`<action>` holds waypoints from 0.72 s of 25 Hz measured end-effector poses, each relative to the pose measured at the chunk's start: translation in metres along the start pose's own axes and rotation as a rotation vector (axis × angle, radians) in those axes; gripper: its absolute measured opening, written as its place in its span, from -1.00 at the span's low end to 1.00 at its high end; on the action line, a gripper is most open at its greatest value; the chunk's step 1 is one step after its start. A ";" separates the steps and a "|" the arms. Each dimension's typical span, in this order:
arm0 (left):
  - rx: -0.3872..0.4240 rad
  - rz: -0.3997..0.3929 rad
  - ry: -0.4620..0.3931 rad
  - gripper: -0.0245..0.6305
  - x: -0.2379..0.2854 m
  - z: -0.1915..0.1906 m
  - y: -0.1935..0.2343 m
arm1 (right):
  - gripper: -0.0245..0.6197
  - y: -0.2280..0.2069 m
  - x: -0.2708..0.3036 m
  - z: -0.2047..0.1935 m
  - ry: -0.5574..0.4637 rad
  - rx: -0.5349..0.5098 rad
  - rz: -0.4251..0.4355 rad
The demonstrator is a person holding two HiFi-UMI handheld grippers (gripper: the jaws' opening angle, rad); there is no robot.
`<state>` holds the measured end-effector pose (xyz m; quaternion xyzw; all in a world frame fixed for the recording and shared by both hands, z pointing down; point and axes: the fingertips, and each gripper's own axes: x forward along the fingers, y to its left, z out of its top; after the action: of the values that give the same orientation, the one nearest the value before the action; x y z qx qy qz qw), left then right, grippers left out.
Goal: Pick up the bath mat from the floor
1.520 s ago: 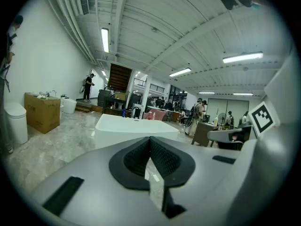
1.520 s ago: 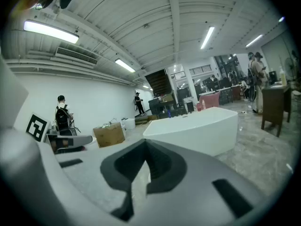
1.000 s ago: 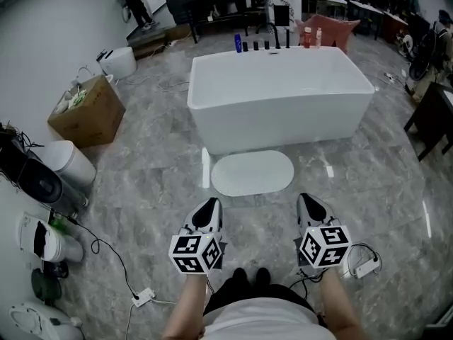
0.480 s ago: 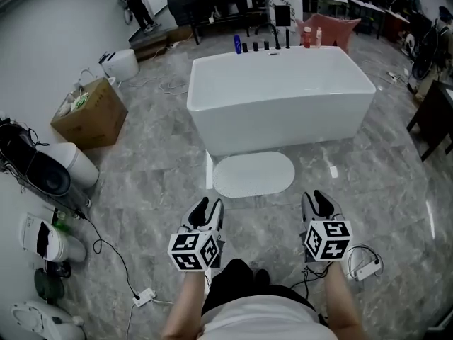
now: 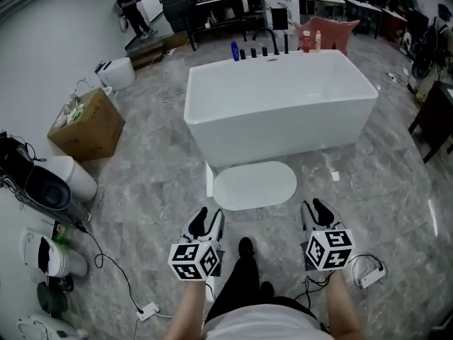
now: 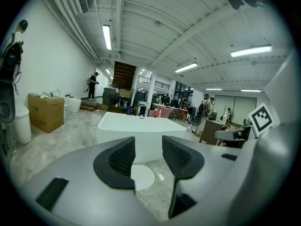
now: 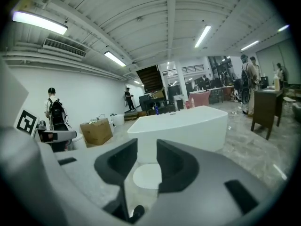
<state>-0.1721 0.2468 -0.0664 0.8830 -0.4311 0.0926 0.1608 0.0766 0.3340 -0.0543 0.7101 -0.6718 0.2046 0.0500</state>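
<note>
On the floor [image 5: 152,183] just near of the bathtub [image 5: 279,105] the bath mat [image 5: 255,186] lies flat, so we judge ourselves approaching, left gripper [image 5: 209,219] opening, right gripper [image 5: 316,210] partly apart, both empty, needing next to reach down to its near edge.

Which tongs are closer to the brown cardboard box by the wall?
Left. The left tongs, jaws opening on nothing, hang back and right of the brown cardboard box; the right tongs lie farther right, beyond the person's legs.
</note>
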 end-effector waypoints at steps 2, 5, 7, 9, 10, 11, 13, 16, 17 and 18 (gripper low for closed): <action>-0.011 -0.003 0.003 -0.40 0.016 0.000 0.010 | -0.58 -0.001 0.017 0.001 0.011 0.004 -0.008; -0.023 -0.005 0.009 -0.40 0.043 0.004 0.030 | -0.58 -0.006 0.045 0.008 0.002 0.030 -0.042; -0.036 -0.006 0.015 -0.40 0.064 0.010 0.048 | -0.58 -0.009 0.069 0.014 0.010 0.060 -0.054; -0.046 -0.006 0.026 -0.40 0.086 0.017 0.064 | -0.58 -0.009 0.096 0.020 0.035 0.082 -0.057; -0.048 -0.006 0.034 -0.40 0.097 0.021 0.073 | -0.58 -0.009 0.109 0.024 0.046 0.086 -0.060; -0.050 -0.006 0.042 -0.40 0.108 0.023 0.081 | -0.58 -0.009 0.121 0.027 0.053 0.089 -0.066; -0.056 -0.007 0.054 -0.40 0.130 0.028 0.098 | -0.58 -0.010 0.147 0.034 0.060 0.092 -0.080; -0.067 -0.007 0.068 -0.40 0.160 0.036 0.119 | -0.58 -0.011 0.181 0.044 0.075 0.089 -0.098; -0.071 -0.006 0.072 -0.40 0.168 0.037 0.126 | -0.58 -0.011 0.190 0.046 0.082 0.084 -0.104; -0.077 -0.005 0.076 -0.40 0.175 0.039 0.133 | -0.58 -0.011 0.198 0.048 0.088 0.078 -0.110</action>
<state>-0.1690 0.0278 -0.0224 0.8730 -0.4257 0.1091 0.2113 0.1007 0.1335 -0.0254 0.7377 -0.6203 0.2588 0.0629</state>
